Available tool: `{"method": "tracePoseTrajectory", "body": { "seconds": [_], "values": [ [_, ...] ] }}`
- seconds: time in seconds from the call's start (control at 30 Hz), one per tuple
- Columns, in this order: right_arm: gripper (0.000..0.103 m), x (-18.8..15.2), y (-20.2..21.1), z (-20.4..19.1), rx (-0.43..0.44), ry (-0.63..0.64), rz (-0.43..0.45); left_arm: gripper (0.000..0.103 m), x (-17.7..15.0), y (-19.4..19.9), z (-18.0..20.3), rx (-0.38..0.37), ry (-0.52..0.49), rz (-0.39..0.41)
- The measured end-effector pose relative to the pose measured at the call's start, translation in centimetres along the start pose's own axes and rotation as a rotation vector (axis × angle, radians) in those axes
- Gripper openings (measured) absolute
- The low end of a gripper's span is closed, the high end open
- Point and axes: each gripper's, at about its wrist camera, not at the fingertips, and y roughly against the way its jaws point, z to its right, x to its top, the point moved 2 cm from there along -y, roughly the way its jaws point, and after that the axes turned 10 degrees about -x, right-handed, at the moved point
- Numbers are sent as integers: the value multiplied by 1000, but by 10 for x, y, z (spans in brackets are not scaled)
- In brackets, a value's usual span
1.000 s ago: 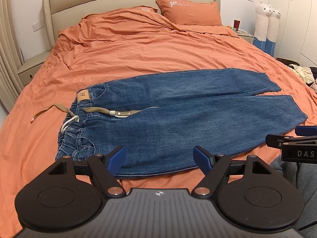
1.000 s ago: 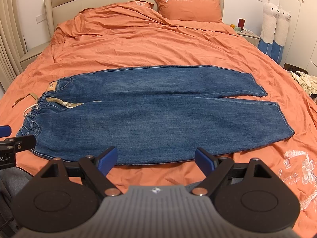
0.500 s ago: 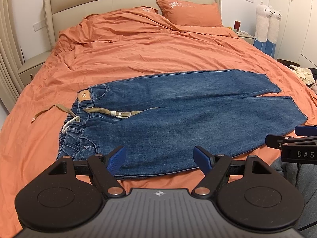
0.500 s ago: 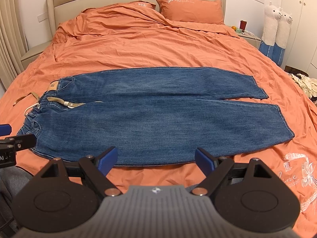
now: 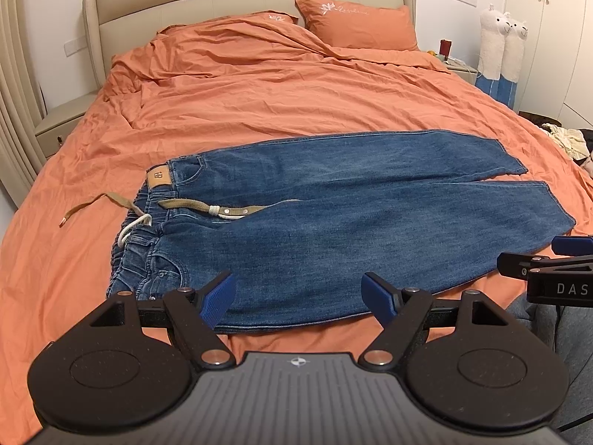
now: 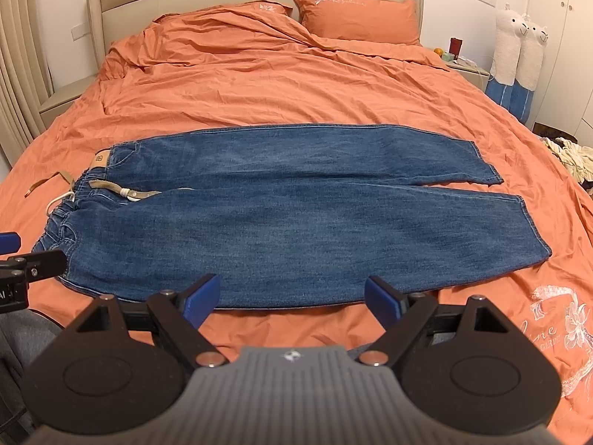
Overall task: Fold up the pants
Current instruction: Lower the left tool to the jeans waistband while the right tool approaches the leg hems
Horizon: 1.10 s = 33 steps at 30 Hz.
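Blue jeans [image 5: 333, 215] lie flat across the orange bed, waistband at the left, both legs stretched to the right; they also show in the right wrist view [image 6: 296, 215]. A tan belt [image 5: 207, 205] and a white drawstring trail from the waistband. My left gripper [image 5: 300, 296] is open and empty, hovering just before the jeans' near edge by the waist end. My right gripper [image 6: 291, 296] is open and empty, before the near edge at mid-leg. Each gripper's tip shows at the edge of the other's view.
The orange duvet [image 5: 278, 85] covers the bed, with pillows [image 5: 355, 22] at the beige headboard. Nightstands stand on both sides. Two plush alpacas [image 6: 519, 55] lean on the wardrobe at the right. A pile of clothes [image 6: 570, 152] lies on the floor at the right.
Both views have shifted only slightly, with the jeans sitting a little lower in frame. Both grippers stay open and the jeans have not moved.
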Motion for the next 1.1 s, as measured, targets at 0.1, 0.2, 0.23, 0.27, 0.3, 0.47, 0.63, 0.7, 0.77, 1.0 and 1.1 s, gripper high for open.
{"method": "tracePoseTrajectory", "body": {
  "seconds": [0.1,0.2,0.23,0.27,0.3,0.47,0.63,0.7,0.77,1.0,1.1],
  "values": [
    [82,-1,0,1,3,-3,0,91,0,0,-1,5,2,-7],
    [82,-3,-1,3,9,-12,-5,90,-2,-1,-2,8,3,-8],
    [82,-3,-2,3,13,-17,-8,90,-2,-1,-2,8,4,-8],
    [82,-4,-3,4,23,-22,-13,90,-2,-1,-3,7,7,-7],
    [82,-4,-5,4,37,-27,-15,90,-3,-2,-5,7,10,-8],
    [82,-3,-13,5,82,-35,49,80,1,-5,-23,11,19,2],
    [81,5,-35,4,37,-18,136,67,12,-8,-61,-12,44,24],
    [81,13,-51,4,30,-19,139,62,19,-12,-78,-27,51,27],
    [72,19,-66,1,19,-15,145,60,25,-16,-99,-36,60,26],
    [55,42,-124,-19,35,-20,104,57,48,-41,-198,-114,206,42],
    [54,47,-151,-27,73,-41,53,57,52,-65,-244,-168,306,34]
  ]
}}
